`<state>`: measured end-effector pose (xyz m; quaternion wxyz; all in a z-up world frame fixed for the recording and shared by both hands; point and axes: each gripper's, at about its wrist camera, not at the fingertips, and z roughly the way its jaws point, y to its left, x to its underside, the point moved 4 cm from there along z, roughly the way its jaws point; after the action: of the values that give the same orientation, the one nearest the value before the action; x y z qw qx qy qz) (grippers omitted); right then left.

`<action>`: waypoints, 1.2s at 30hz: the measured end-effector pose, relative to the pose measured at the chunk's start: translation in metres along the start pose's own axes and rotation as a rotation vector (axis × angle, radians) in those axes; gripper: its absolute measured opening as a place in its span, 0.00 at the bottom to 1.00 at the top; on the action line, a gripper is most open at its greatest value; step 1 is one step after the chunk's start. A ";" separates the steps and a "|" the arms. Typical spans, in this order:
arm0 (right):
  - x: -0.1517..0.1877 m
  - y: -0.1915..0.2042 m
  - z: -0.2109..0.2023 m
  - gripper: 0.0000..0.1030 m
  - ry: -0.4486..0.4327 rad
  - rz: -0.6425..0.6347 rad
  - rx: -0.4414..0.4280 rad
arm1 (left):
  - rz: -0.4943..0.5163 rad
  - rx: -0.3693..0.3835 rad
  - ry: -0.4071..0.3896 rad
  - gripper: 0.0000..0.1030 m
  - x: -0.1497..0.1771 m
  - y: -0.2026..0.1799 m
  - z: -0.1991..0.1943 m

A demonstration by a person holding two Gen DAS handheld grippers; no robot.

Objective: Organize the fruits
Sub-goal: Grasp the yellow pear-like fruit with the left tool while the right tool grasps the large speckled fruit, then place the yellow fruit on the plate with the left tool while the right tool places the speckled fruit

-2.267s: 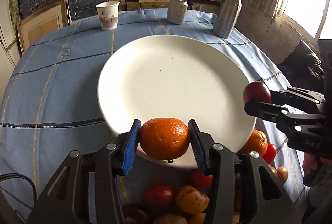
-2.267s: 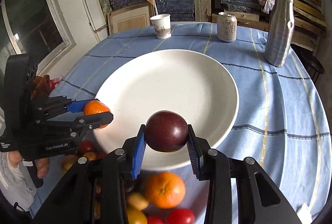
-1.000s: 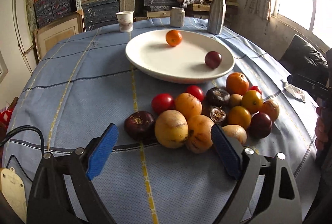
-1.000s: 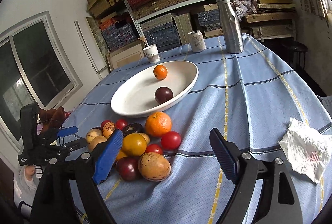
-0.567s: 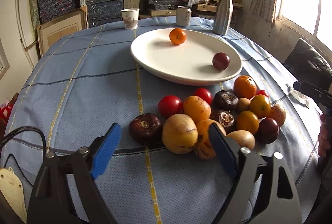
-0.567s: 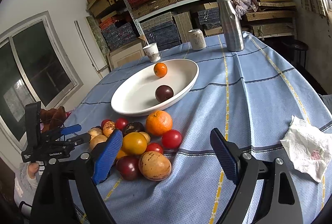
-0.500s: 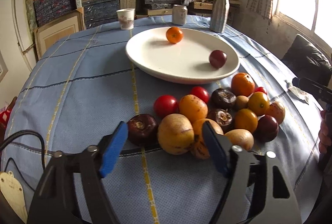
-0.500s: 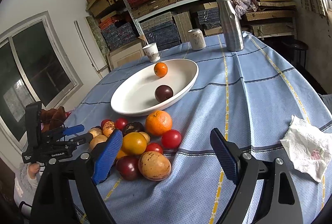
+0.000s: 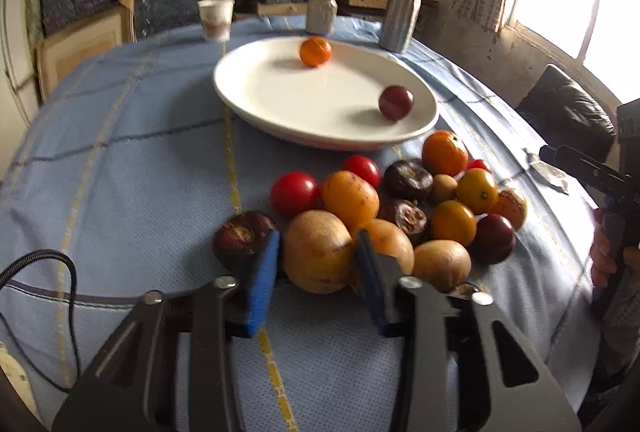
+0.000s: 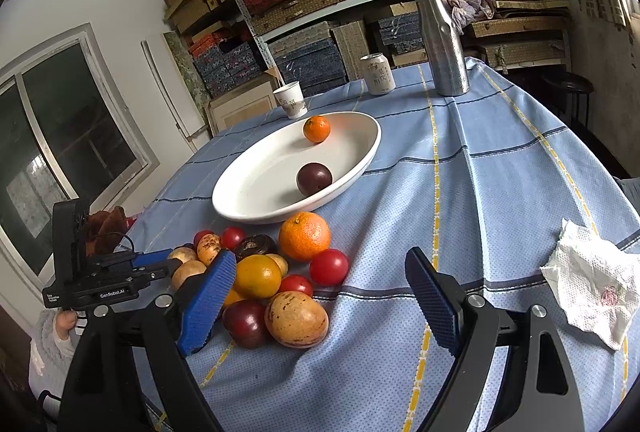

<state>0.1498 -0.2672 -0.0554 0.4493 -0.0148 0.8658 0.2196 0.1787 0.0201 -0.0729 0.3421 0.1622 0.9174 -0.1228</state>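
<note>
A white plate [image 9: 280, 100] holds a small orange [image 9: 315, 51] and a dark plum [image 9: 395, 102]. A pile of several fruits lies on the cloth in front of it. My left gripper [image 9: 316, 264] has its blue pads on both sides of a large tan fruit [image 9: 318, 250] at the pile's near edge, touching or nearly so. My right gripper [image 10: 320, 300] is wide open and empty above the cloth, to the right of the pile's big orange [image 10: 304, 235] and spotted tan fruit [image 10: 296, 319]. The plate [image 10: 248, 200] also shows in the right wrist view.
A paper cup [image 9: 216, 18], a can [image 9: 321, 14] and a steel bottle [image 9: 400, 12] stand behind the plate. A crumpled tissue [image 10: 592, 280] lies on the blue cloth at the right. Shelves of boxes stand behind the table.
My left gripper has moved forward into the pile and narrowed its jaws around the large tan fruit. My right gripper has stayed open and almost still.
</note>
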 end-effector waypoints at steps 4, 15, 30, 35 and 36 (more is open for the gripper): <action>0.000 0.000 0.000 0.85 0.000 0.001 -0.001 | 0.055 -0.036 -0.004 0.36 0.001 -0.007 0.002; 0.006 0.002 0.005 0.85 0.027 -0.009 -0.003 | 0.028 -0.041 -0.009 0.36 0.000 -0.002 0.001; 0.037 0.016 0.033 0.53 0.265 -0.040 -0.012 | -0.007 -0.034 -0.111 0.36 -0.001 0.001 -0.034; 0.035 0.019 0.045 0.48 0.283 -0.033 -0.048 | -0.014 -0.032 -0.100 0.36 -0.001 0.002 -0.031; 0.033 0.018 0.046 0.45 0.283 -0.023 -0.062 | -0.014 -0.032 -0.097 0.36 -0.001 0.002 -0.030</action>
<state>0.1616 -0.2268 -0.0972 0.3247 -0.0696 0.9130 0.2368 0.1622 0.0318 -0.0502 0.3880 0.1442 0.9026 -0.1181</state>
